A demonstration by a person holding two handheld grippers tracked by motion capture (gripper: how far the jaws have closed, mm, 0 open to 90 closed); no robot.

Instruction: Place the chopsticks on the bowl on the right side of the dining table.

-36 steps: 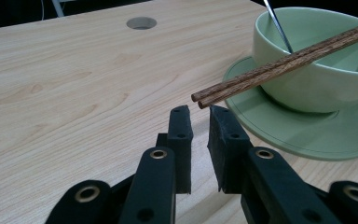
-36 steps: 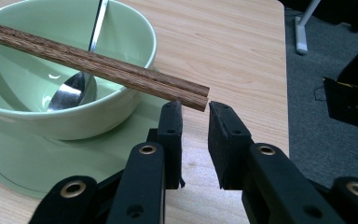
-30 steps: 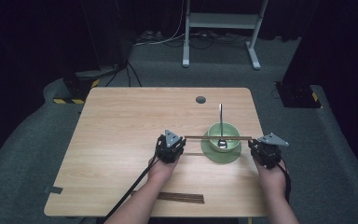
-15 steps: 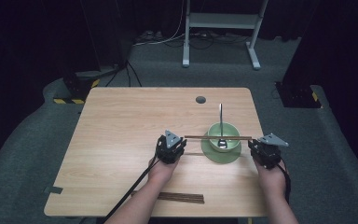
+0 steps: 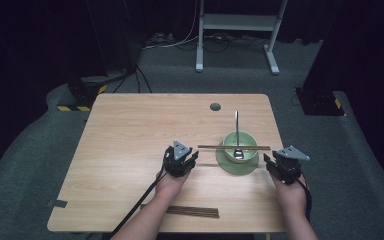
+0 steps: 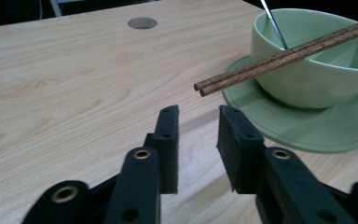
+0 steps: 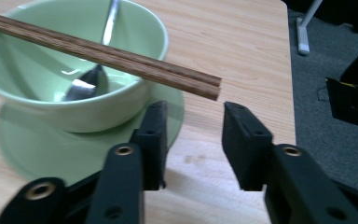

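The two brown chopsticks (image 5: 234, 147) lie side by side across the top of the green bowl (image 5: 240, 145). The bowl sits on a green plate (image 5: 229, 166) on the counter (image 5: 130, 130), and a spoon (image 5: 236, 134) stands inside it.

The left tool (image 5: 190, 159) has just been opening. Its jaws stand a little apart with nothing between them, just below the near ends of the sticks. The right tool (image 5: 269, 161) has just been opening too, and it is empty as well, right by the other ends.

I think the job now is letting go nicely. Pull both tools back slow and low, straight away from the sticks. Do not bump the ends, or they might roll off the bowl
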